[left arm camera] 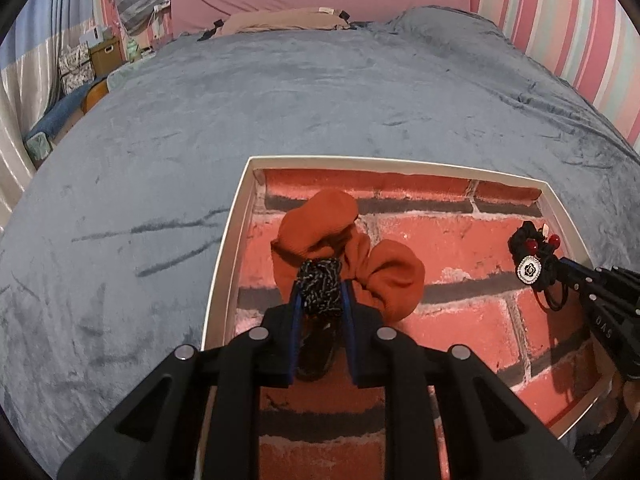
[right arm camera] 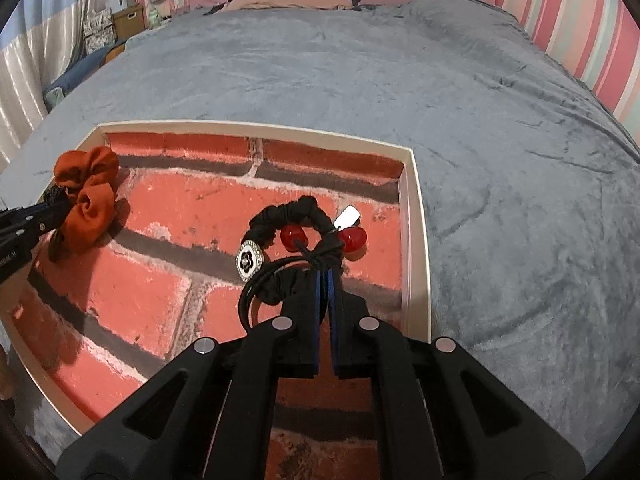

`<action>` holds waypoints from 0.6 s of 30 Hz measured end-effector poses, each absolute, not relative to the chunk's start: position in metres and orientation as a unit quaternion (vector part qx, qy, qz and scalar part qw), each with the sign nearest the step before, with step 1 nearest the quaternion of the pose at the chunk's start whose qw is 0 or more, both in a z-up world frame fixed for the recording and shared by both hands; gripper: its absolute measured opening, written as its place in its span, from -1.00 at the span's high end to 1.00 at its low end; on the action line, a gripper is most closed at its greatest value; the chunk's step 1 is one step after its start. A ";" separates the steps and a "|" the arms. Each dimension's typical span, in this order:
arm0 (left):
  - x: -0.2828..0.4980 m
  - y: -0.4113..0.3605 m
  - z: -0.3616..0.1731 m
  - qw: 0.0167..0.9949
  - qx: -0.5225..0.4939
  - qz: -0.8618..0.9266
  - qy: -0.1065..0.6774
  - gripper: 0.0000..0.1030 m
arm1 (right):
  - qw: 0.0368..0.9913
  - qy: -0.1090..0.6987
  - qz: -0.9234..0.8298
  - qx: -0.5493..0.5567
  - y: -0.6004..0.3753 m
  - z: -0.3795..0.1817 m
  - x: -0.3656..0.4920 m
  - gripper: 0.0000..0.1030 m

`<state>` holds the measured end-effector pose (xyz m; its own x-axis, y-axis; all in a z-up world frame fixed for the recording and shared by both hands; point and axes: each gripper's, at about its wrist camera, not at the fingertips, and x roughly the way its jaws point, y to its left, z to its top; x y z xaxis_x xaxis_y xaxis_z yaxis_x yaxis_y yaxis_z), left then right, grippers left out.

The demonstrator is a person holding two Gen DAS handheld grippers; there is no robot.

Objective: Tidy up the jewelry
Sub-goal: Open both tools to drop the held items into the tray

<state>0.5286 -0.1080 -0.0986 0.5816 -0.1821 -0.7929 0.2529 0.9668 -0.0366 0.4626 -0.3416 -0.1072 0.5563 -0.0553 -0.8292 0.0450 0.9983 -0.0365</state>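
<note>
Inside the brick-printed tray [left arm camera: 236,216], the left claw [left arm camera: 320,300] clamps a speckled braided tie beside one rust fabric scrunchie [left arm camera: 340,248]; the right claw [right arm camera: 324,276] pinches thin black ties [right arm camera: 288,216] with two red beads.

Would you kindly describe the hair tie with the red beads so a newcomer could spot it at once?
On the grey bedspread lies a white-rimmed tray lined with a brick pattern. Near its right wall, pinched in the right gripper, is the black hair tie. Unlike the plain orange scrunchie on the left, it carries two red beads and a silver-rimmed charm.
</note>
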 end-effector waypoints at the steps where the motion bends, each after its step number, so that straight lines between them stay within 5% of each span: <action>1: 0.529 -0.107 -0.099 0.888 0.039 -0.122 0.442 0.61 | 0.881 0.472 -0.028 -0.005 -0.342 -0.108 0.462 0.89; 7: 0.524 -0.105 -0.101 0.889 0.046 -0.114 0.441 0.61 | 0.877 0.479 -0.031 -0.012 -0.343 -0.110 0.463 0.75; 11: 0.518 -0.105 -0.100 0.891 0.049 -0.113 0.436 0.58 | 0.875 0.483 -0.029 0.002 -0.348 -0.110 0.460 0.14; 15: 0.507 -0.104 -0.095 0.900 0.058 -0.109 0.419 0.07 | 0.880 0.475 -0.014 0.021 -0.352 -0.102 0.452 -0.06; 18: 0.493 -0.103 -0.086 0.906 0.052 -0.119 0.403 -0.04 | 0.885 0.465 -0.015 0.017 -0.351 -0.093 0.443 -0.33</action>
